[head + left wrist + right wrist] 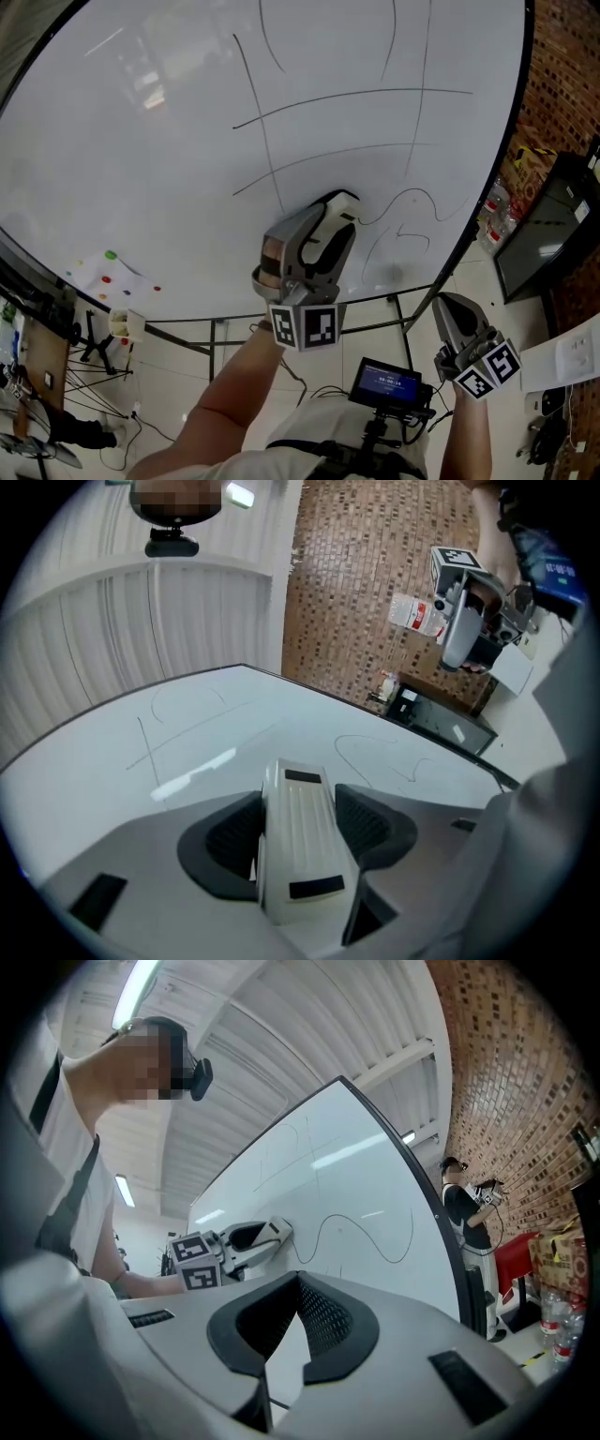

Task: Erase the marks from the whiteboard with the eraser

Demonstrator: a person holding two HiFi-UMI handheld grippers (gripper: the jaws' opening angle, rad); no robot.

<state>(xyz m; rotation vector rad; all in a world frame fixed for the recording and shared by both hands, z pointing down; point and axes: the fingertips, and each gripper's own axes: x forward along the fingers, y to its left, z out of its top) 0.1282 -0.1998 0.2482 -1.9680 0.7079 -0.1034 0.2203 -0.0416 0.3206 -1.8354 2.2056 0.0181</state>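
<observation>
Left gripper view: the left tongs pinch the white eraser from both sides. The eraser sticks out past the tips, and its front end is against the whiteboard. In the head view, the eraser sits low on the board, just left of a wavy mark. The right tongs are pressed together with nothing in them, off to the right and apart from the board.

The left gripper is raised on a bare, outstretched left forearm, its jaws clamped on the eraser. The right gripper is held lower, off to the side, pointing slightly upward, jaws closed together
</observation>
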